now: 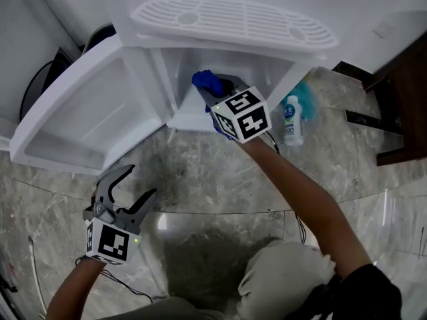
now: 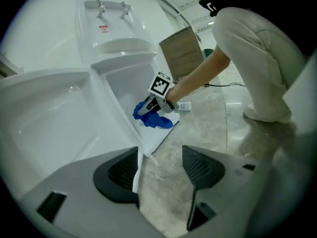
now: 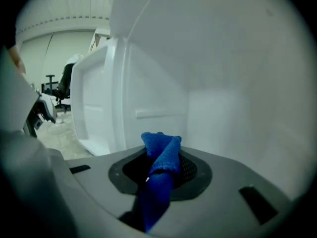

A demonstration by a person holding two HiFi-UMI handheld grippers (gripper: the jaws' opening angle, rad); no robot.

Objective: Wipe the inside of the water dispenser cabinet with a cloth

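Note:
The white water dispenser cabinet (image 1: 167,62) stands open, its door (image 1: 80,115) swung out to the left. My right gripper (image 1: 212,92) reaches into the cabinet mouth, shut on a blue cloth (image 1: 207,82). In the right gripper view the blue cloth (image 3: 161,167) is pinched between the pads, with the white inner walls (image 3: 213,103) ahead. The left gripper view shows the same cloth (image 2: 153,118) at the cabinet's floor. My left gripper (image 1: 130,185) hangs open over the marble floor, below the door, with nothing between its fingers (image 2: 119,175).
A white spray bottle (image 1: 291,120) with a teal cloth (image 1: 308,97) behind it stands on the floor right of the cabinet. Dark wooden furniture (image 1: 393,105) is at the far right. The drip tray grille (image 1: 233,20) tops the cabinet. The person's knee (image 1: 287,279) is low in view.

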